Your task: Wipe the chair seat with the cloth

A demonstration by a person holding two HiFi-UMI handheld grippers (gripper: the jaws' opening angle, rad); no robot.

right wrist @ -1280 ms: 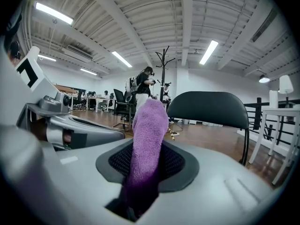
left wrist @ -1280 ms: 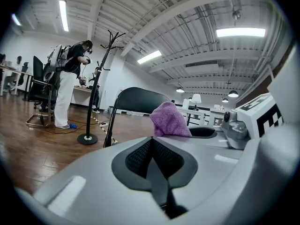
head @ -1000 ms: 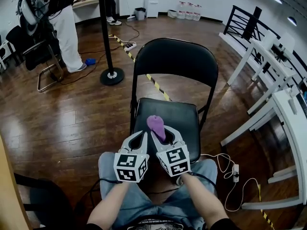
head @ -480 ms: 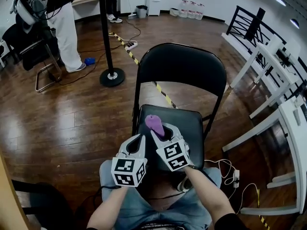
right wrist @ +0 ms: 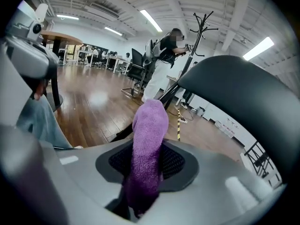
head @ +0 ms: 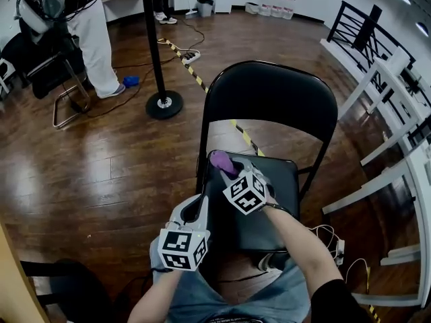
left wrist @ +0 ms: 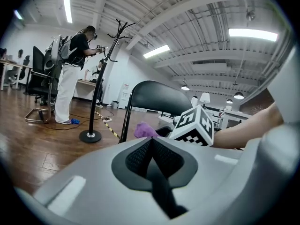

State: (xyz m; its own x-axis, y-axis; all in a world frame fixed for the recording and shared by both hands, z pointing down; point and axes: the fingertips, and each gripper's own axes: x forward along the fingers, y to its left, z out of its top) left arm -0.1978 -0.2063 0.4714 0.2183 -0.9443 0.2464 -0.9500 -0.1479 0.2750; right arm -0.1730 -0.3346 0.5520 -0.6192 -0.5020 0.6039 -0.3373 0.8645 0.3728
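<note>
A black folding chair stands in front of me, its seat (head: 283, 180) facing me and its backrest (head: 269, 99) beyond. My right gripper (head: 232, 169) is shut on a purple cloth (head: 222, 160) and reaches over the seat's far left corner. The cloth (right wrist: 149, 144) stands up between the jaws in the right gripper view, with the backrest (right wrist: 243, 102) at the right. My left gripper (head: 200, 206) hangs by the seat's near left edge, jaws closed on nothing. In the left gripper view the jaws (left wrist: 152, 146) meet, and the cloth (left wrist: 145, 130) and backrest (left wrist: 152, 95) show ahead.
A coat stand (head: 161, 99) rises on the wooden floor left of the chair, and a person (head: 87, 25) stands further left by another chair (head: 60, 79). Yellow-black tape (head: 195, 76) and a power strip (head: 188, 58) lie behind. White table frames (head: 397, 147) line the right. A cable (head: 330, 241) lies near my legs.
My right gripper has carried the cloth forward and to the left over the seat, turning as it went. The left gripper stayed low near the seat's front edge. My view shifted right.
</note>
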